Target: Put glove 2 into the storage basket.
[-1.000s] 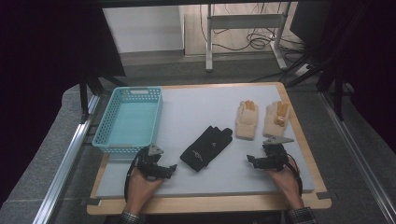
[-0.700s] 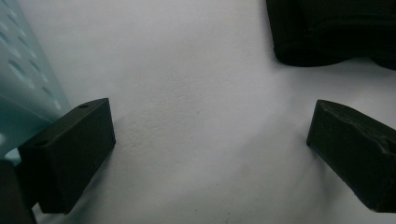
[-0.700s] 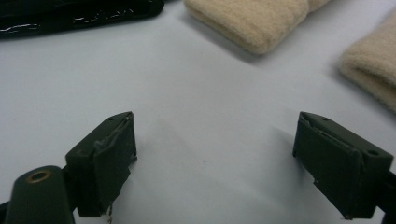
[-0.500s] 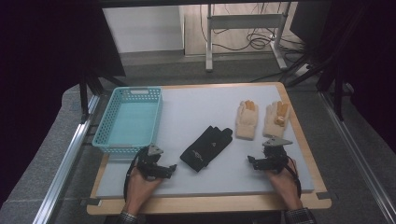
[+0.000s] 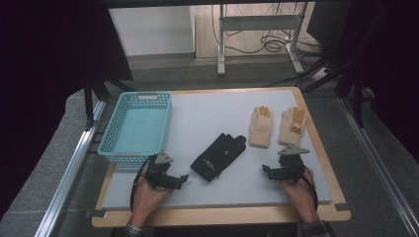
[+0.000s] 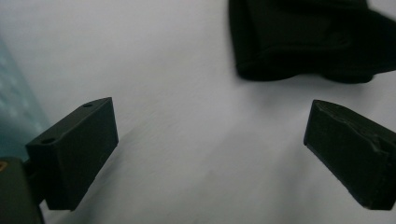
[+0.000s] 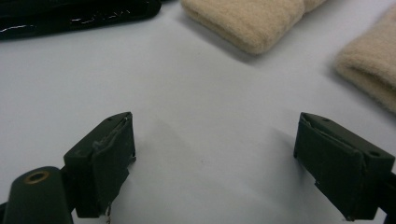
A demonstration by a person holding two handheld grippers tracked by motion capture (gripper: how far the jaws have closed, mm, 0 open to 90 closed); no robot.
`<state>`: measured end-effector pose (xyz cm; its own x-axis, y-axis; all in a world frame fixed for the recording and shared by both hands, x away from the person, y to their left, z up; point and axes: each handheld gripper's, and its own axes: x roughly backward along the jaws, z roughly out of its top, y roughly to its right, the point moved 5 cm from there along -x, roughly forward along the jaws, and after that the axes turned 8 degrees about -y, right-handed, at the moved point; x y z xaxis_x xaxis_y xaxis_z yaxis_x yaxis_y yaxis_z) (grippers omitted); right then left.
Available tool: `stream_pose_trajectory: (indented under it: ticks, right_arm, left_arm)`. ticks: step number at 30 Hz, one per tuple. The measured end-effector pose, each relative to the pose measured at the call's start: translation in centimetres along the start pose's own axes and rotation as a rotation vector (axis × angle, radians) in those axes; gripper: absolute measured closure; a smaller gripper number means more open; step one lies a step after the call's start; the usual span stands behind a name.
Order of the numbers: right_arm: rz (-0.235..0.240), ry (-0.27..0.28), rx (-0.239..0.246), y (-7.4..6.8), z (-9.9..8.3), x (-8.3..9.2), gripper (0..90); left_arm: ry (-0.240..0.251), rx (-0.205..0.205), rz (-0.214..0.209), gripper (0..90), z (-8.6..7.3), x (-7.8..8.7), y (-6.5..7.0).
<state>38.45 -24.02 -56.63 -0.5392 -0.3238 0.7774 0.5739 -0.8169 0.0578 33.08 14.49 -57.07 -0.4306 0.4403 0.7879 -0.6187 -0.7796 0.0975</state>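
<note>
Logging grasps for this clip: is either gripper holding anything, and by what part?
Nothing is held. The left gripper and right gripper both have jaws open over bare table, short of the black glove.

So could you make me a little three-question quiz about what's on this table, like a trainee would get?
1. True or false: the left gripper holds the black glove.
2. How many beige gloves lie on the table?
A) one B) two C) three
3. Fill in: the blue basket sits on the ____ side of the high view.

Key:
1. False. Both the left gripper and the right gripper stand open, with nothing between their jaws.
2. B; the second lies beside the first.
3. Left.
</note>
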Motion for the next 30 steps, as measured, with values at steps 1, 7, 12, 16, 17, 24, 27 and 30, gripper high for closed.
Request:
stream_pose_trajectory:
  ticks: [1, 7, 12, 16, 17, 24, 27, 30]
  right_arm:
    - [0.0, 0.0, 0.0, 0.0, 0.0, 0.0, 12.3]
    - [0.0, 0.0, -0.001, 0.0, 0.0, 0.0, 12.3]
    - [0.0, 0.0, -0.001, 0.0, 0.0, 0.0, 12.3]
    - [0.0, 0.0, -0.001, 0.0, 0.0, 0.0, 12.3]
    - [0.0, 0.0, -0.001, 0.0, 0.0, 0.0, 12.3]
    - [0.001, 0.001, -0.002, 0.0, 0.0, 0.0, 12.3]
    - [0.002, 0.0, -0.003, 0.0, 0.0, 0.0, 12.3]
    - [0.002, 0.0, -0.001, 0.0, 0.0, 0.0, 12.3]
  left_arm:
    - [-0.003, -0.008, -0.007, 2.7, 0.3, 0.0, 0.2]
    - [-0.01, -0.075, -0.065, 0.8, 2.4, -0.1, 2.0]
    - [-0.025, -0.131, -0.083, 0.0, 4.4, -0.6, 3.3]
    - [-0.031, -0.145, -0.108, 0.0, 6.3, -1.3, 4.2]
    - [-0.031, -0.145, -0.108, 0.0, 6.3, -1.3, 4.2]
    - [-0.069, -0.171, -0.109, 0.0, 9.0, -3.2, 5.0]
    - [-0.086, -0.166, -0.109, 0.0, 9.9, -4.1, 5.1]
    - [-0.115, -0.155, -0.111, 0.0, 10.7, -5.5, 5.0]
